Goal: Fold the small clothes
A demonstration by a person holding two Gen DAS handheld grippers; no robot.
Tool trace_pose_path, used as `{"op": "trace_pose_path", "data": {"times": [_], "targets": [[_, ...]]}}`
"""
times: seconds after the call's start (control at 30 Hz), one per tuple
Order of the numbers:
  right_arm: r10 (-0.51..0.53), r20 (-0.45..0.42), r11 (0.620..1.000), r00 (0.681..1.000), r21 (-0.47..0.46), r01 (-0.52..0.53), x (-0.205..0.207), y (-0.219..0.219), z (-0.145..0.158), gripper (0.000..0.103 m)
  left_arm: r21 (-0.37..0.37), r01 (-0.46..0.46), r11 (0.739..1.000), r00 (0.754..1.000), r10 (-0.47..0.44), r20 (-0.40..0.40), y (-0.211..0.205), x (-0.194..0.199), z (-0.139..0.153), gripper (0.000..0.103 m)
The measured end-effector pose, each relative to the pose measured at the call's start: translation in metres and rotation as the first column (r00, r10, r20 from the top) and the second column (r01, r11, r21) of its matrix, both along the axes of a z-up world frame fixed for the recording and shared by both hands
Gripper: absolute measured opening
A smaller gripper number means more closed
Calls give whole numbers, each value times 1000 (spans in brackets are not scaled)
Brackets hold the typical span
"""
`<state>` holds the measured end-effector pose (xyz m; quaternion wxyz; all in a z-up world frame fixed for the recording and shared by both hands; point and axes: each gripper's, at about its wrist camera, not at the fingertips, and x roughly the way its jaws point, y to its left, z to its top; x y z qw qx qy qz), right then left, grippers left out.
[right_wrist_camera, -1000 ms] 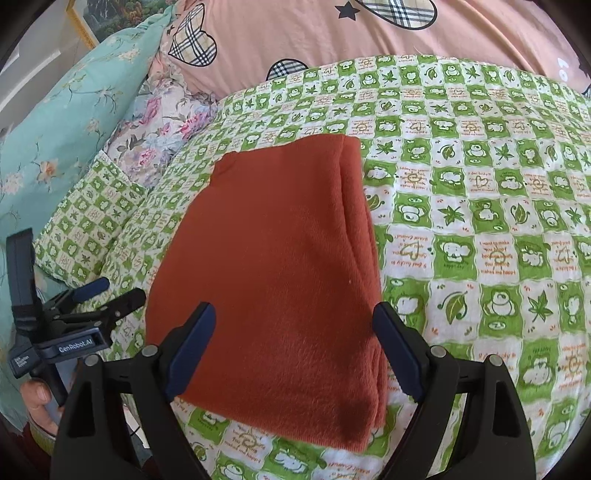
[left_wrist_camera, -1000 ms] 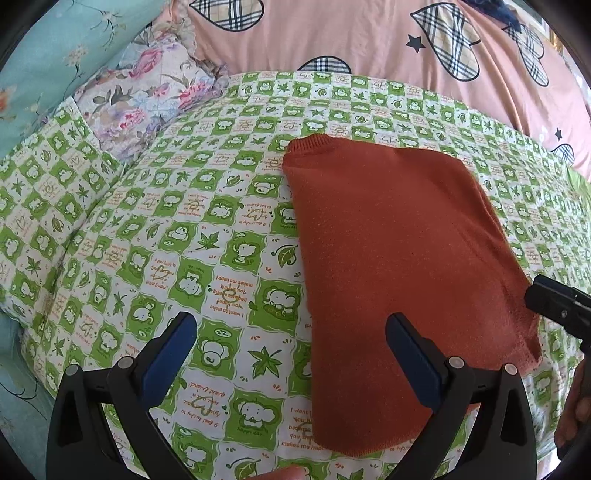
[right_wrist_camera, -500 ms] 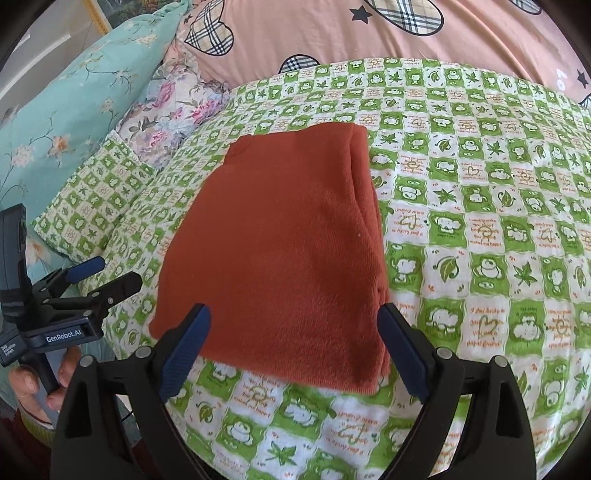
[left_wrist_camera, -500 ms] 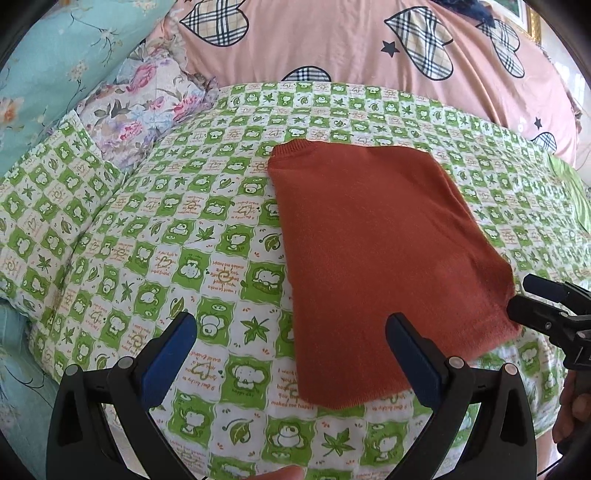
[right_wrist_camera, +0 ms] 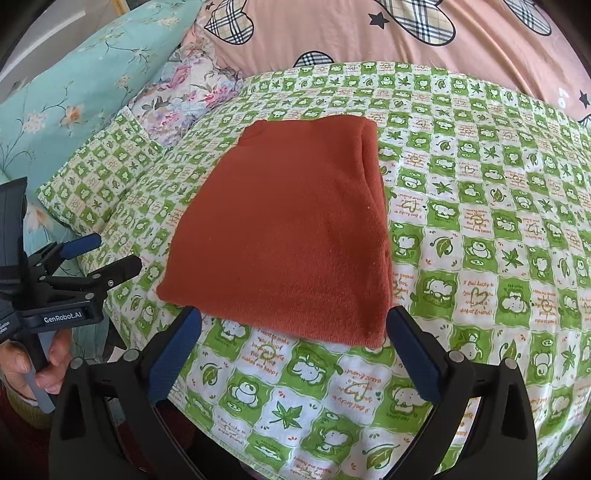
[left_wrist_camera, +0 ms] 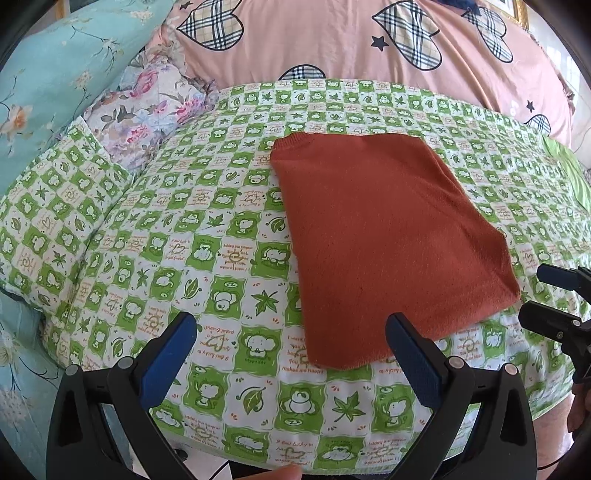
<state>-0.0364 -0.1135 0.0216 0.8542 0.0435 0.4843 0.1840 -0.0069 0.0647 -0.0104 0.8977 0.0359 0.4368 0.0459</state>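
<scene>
A folded rust-orange knitted garment (left_wrist_camera: 384, 243) was laid near the front edge of the green-checked bedsheet (left_wrist_camera: 221, 280). Both the left gripper (left_wrist_camera: 291, 354) and the right gripper (right_wrist_camera: 293, 350) were held apart from it; the right jaws had just been opened wider, nothing between them.

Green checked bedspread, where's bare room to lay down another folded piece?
On the green checked bedspread, the widest free patch lies to the right of the folded orange garment, up to the pink quilt. A narrower strip runs between the garment and the floral pillows. The pillow side is crowded.

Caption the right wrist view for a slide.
Open right gripper hovers before a folded orange garment on green checked bedding.
</scene>
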Motion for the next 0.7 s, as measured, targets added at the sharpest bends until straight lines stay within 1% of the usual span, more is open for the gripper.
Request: {"op": "trace_pose_path", "data": {"times": [0.7], "targets": [[-7,10,1000,1000,7,7,-2,0,5,102,6,9,1000,1000,-9,19,0,-2,5,102]]}}
